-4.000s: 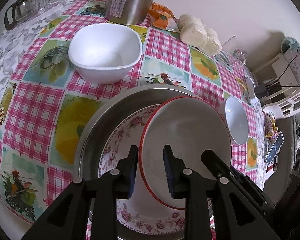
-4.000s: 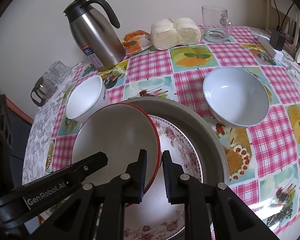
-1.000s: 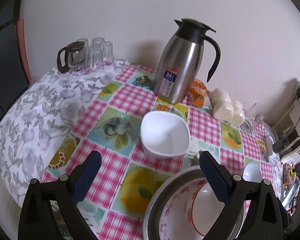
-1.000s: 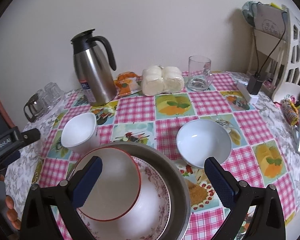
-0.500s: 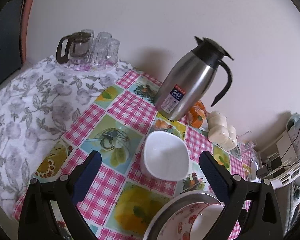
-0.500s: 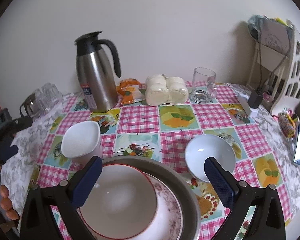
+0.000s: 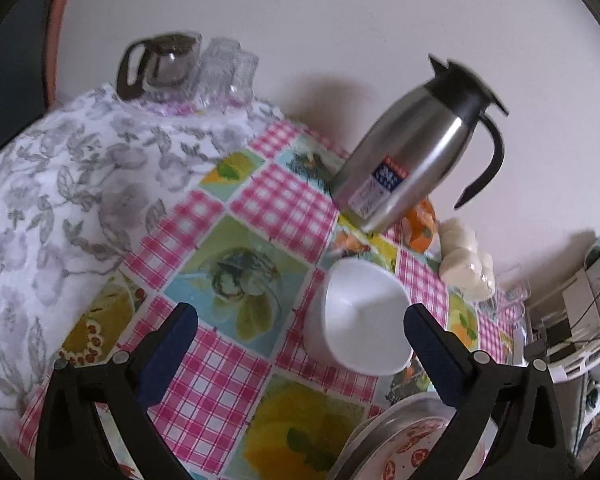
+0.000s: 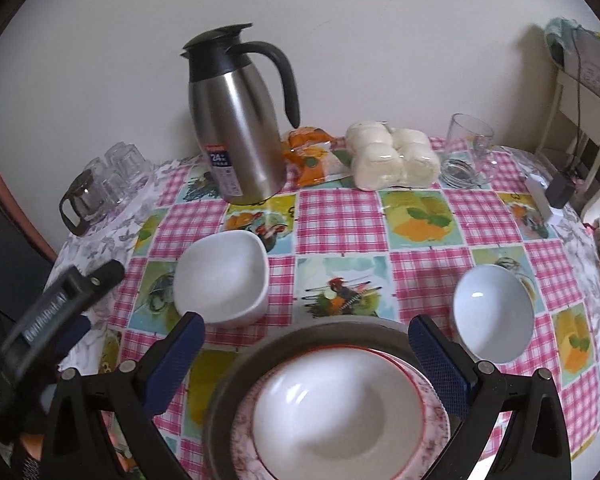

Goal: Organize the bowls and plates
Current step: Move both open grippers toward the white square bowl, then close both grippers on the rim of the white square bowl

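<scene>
A red-rimmed white bowl (image 8: 336, 412) lies on a floral plate (image 8: 440, 412) inside a metal pan (image 8: 236, 380) at the table's near edge. A square white bowl (image 8: 222, 276) stands to the pan's left; it also shows in the left wrist view (image 7: 362, 320). A round white bowl (image 8: 494, 312) stands to the pan's right. My right gripper (image 8: 306, 360) is open and empty above the pan. My left gripper (image 7: 300, 344) is open and empty, raised above the table, left of the square bowl. The pan's rim (image 7: 384, 420) shows at the left view's bottom.
A steel thermos jug (image 8: 236, 136), an orange snack bag (image 8: 308, 152), packed white buns (image 8: 388, 156) and a glass mug (image 8: 468, 148) stand along the wall. A glass pot with tumblers (image 8: 100, 188) sits far left. A white rack (image 8: 580, 128) stands at right.
Both grippers opened, let go of the red-rimmed bowl and lifted away from the pan. The bowl now rests centred on the floral plate. The left gripper keeps swinging left.
</scene>
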Tool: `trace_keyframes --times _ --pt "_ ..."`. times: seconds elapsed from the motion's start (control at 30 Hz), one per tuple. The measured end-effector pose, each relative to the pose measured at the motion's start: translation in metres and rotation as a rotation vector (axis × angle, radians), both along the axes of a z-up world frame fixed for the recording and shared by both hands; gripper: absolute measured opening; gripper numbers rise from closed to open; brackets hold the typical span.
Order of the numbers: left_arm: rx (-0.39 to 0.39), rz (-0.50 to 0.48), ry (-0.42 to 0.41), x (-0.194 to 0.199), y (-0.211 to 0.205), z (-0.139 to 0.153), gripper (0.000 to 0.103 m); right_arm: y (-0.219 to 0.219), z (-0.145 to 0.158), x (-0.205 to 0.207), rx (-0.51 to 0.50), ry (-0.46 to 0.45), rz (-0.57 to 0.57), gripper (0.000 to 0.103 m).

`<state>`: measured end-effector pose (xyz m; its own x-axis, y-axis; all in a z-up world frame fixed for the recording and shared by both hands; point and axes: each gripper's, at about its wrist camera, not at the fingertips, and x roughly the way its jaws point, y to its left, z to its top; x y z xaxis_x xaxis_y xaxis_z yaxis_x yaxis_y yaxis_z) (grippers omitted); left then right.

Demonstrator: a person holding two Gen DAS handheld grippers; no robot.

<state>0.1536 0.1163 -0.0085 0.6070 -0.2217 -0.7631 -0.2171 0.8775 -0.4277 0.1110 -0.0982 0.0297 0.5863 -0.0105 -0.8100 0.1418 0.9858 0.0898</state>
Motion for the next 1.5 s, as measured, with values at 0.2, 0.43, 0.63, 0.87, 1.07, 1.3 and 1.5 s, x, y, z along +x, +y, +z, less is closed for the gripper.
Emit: trace_keyframes --times 0.2,0.43,0.63,0.87,1.07,1.3,1.5 --pt "-0.007 -0.040 0.087 0.012 -0.003 -0.017 0.103 0.016 -0.006 0.020 -0.033 0.049 0.022 0.094" --pt "-0.084 -0.052 0.159 0.023 0.003 -0.040 0.102 0.023 -0.018 0.045 -0.025 0.107 0.030 0.087" --pt "-0.116 -0.058 0.166 0.032 0.003 -0.047 0.086 0.022 -0.035 0.068 0.007 0.180 0.011 0.074" --pt "-0.145 -0.078 0.180 0.043 -0.004 -0.057 0.073 0.024 -0.056 0.085 0.015 0.255 0.005 0.050" --pt "-0.151 -0.082 0.197 0.052 -0.009 -0.064 0.057 0.030 -0.068 0.097 0.007 0.300 0.022 0.038" --pt "-0.149 -0.091 0.224 0.062 -0.018 -0.074 0.050 0.030 -0.081 0.109 -0.003 0.340 0.019 0.027" --pt "-0.106 -0.090 0.250 0.068 -0.023 -0.079 0.046 0.034 -0.092 0.116 -0.025 0.391 0.021 0.026"
